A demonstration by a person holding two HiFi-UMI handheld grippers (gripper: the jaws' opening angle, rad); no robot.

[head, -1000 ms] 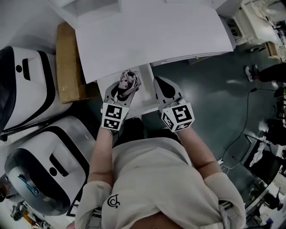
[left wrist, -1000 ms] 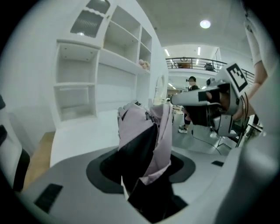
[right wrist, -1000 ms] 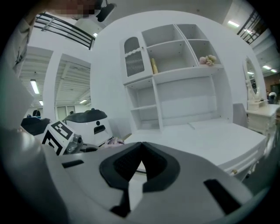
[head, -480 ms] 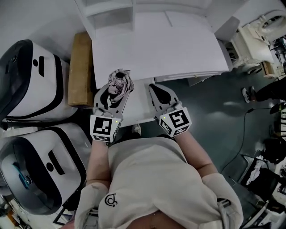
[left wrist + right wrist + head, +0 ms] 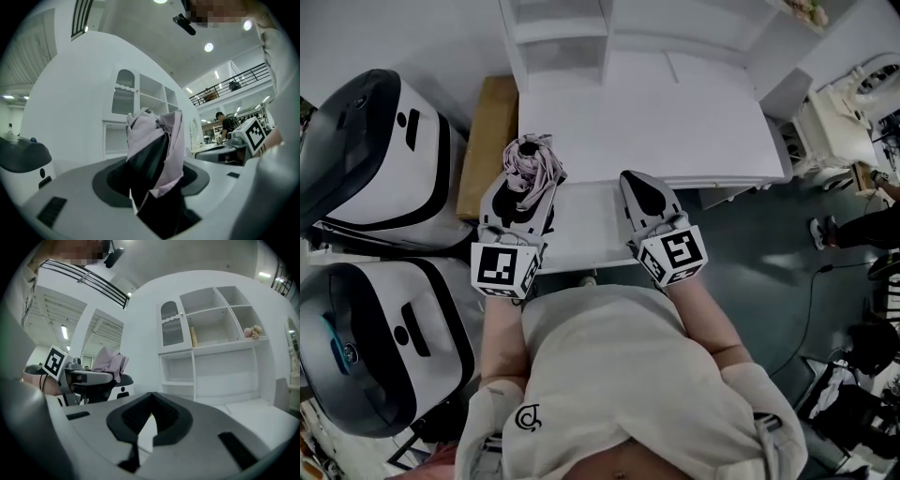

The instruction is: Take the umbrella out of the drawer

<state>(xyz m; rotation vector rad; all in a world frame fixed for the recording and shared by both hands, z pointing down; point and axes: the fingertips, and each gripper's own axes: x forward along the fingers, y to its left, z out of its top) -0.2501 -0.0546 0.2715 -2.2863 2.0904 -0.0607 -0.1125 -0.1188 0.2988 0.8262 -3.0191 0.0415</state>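
The folded umbrella (image 5: 530,161), pale pink fabric over black, stands up out of my left gripper (image 5: 528,180), which is shut on it near the left corner of the white desk (image 5: 675,122). In the left gripper view the umbrella (image 5: 154,150) fills the space between the jaws of the left gripper (image 5: 157,183) and hides what lies behind it. My right gripper (image 5: 639,186) hangs beside it over the pulled-out white drawer (image 5: 591,230); its jaws meet at the tips with nothing between them, as the right gripper (image 5: 150,401) shows in its own view.
Two white machines with black trim (image 5: 366,159) (image 5: 366,347) stand at the left, beside a brown cardboard box (image 5: 492,141). A white shelf unit (image 5: 211,348) rises behind the desk. Cables (image 5: 811,291) lie on the dark floor at the right.
Both grippers have risen from the drawer to the level of the desk edge. The left one carried the umbrella up and to the left, still shut on it.
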